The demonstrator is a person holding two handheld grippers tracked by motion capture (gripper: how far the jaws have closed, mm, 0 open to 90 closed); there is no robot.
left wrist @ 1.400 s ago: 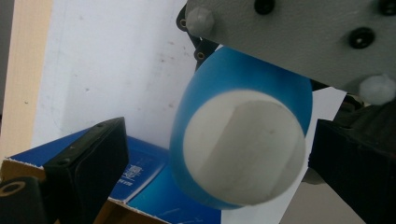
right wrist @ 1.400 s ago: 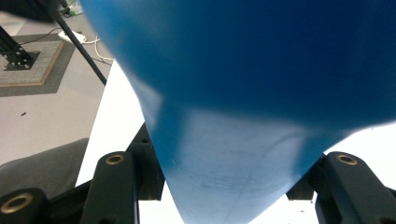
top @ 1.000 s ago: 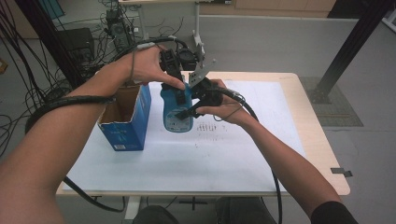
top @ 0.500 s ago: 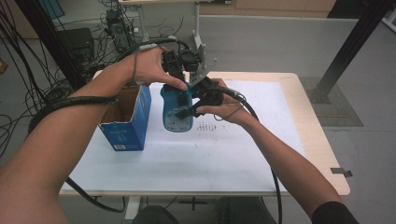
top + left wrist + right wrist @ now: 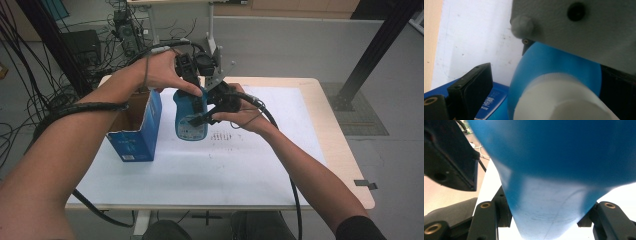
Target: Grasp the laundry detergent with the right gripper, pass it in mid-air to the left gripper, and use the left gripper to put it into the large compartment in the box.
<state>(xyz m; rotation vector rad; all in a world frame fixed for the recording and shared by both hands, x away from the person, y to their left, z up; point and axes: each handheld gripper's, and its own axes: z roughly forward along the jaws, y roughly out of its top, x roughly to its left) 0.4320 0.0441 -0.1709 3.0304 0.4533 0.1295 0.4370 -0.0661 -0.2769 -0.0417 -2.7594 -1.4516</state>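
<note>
High view showed a blue bottle (image 5: 191, 119) standing upright on the white sheet (image 5: 215, 165) that covered the table (image 5: 345, 155), just right of an open blue box (image 5: 134, 131). The right gripper (image 5: 202, 119) came in from the bottle's right side and pinched its body; in the right gripper view the blue bottle (image 5: 554, 177) sat squeezed between the two black jaws, its wall touching both. The left gripper (image 5: 194, 85) came down on the bottle's top from above. In the left gripper view one black jaw stood clear to the left of the white cap (image 5: 559, 100), the far side of the cap was hidden behind the pale plate of the other gripper, so whether the left jaws pressed the cap could not be told.

Set against the earlier frames, nothing had shifted: the bottle, the box and both hands kept the same places, and the right gripper stayed clamped on the bottle.

The bottle bore a pale label on its front and the box a small white patch with print low on its near face, but the writing on both was too small and blurred to read. Faint rows of dark marks (image 5: 222, 136) lay on the sheet just right of the bottle. Black cables (image 5: 295, 200) trailed back from each gripper along the person's forearms.
</note>
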